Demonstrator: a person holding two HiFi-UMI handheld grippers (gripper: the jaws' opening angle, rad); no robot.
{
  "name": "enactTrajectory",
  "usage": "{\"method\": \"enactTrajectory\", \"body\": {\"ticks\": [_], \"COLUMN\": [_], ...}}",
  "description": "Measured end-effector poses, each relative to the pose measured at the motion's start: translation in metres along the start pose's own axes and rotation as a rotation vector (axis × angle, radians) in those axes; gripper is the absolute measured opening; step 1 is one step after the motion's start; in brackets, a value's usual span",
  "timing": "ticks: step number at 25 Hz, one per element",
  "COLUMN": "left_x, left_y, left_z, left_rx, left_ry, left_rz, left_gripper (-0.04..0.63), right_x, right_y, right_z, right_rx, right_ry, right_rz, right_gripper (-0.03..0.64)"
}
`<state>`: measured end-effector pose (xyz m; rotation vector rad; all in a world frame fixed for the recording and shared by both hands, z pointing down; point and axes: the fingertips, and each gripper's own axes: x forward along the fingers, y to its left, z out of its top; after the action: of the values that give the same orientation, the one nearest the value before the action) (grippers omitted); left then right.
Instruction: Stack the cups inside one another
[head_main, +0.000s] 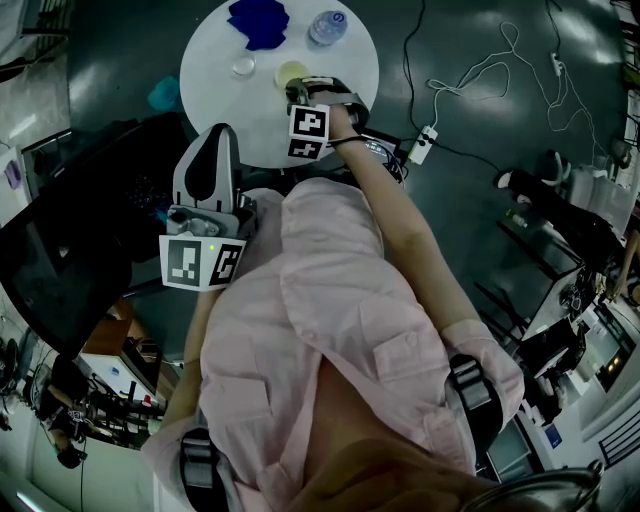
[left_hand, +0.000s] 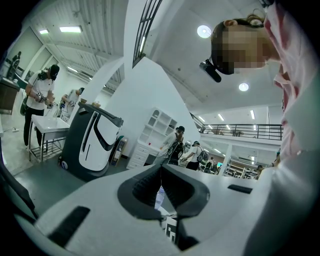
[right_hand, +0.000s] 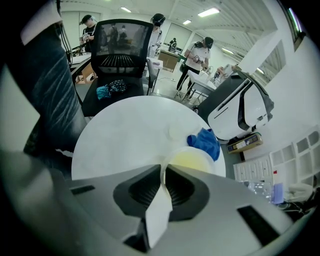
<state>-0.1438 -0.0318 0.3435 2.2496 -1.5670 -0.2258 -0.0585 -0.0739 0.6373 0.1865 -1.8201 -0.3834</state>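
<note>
Right gripper pinched on yellow cup rim for lifting (into clear cup, likely); left gripper closed, empty, parked.

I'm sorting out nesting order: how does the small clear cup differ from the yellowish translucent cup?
The small clear cup stands free; the yellowish translucent cup has its rim pinched by the right gripper. The clear cup looks smaller and colourless; the yellowish cup wider and tinted. Both stand on the round white table.
</note>
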Motion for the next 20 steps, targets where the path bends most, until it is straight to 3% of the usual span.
{"method": "enactTrajectory", "body": {"ticks": [14,20], "left_x": [-0.006,-0.009], "left_y": [-0.010,-0.012], "left_z": [-0.003,-0.003], "left_rx": [0.005,0.006], "left_ry": [-0.007,-0.014], "left_rz": [-0.017,-0.019], "left_gripper": [0.020,0.020], "right_x": [-0.032,-0.053], "right_y": [-0.015,-0.026], "right_z": [0.004,0.013], "right_rx": [0.150,0.259], "right_ry": [-0.073,-0.145], "right_rz": [-0.086,-0.129], "right_gripper": [0.046,0.046]}}
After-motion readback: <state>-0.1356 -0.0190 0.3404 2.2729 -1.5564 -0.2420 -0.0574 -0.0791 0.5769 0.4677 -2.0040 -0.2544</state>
